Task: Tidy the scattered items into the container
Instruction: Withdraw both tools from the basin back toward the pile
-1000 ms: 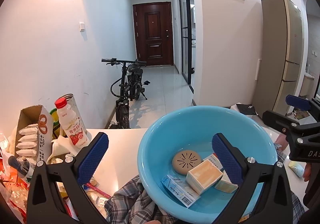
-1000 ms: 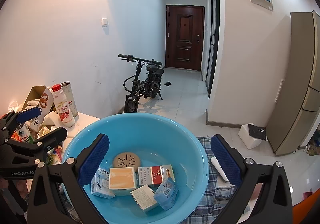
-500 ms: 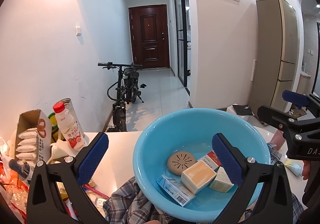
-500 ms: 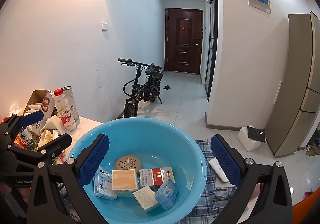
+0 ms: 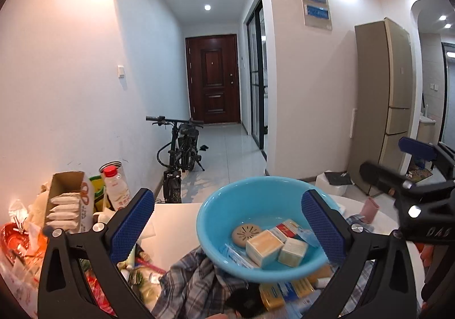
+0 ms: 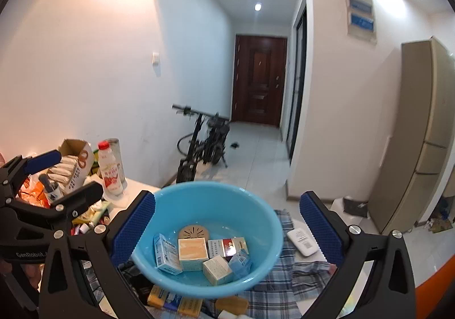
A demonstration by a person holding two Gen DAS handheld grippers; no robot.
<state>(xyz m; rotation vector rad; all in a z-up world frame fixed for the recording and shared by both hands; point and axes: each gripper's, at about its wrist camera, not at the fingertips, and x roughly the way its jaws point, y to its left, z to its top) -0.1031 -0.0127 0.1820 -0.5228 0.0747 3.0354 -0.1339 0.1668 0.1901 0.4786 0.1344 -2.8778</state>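
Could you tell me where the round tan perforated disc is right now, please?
The round tan disc lies inside the blue basin, toward its far wall, just behind the cream-topped box in the right wrist view.

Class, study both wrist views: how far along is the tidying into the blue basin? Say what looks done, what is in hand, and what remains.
Done: the blue basin already holds several small boxes and a round tan disc. In hand: nothing; the left claw and right claw are both open and empty. Left: yellow packets by the basin's near edge and a white remote on the plaid cloth.
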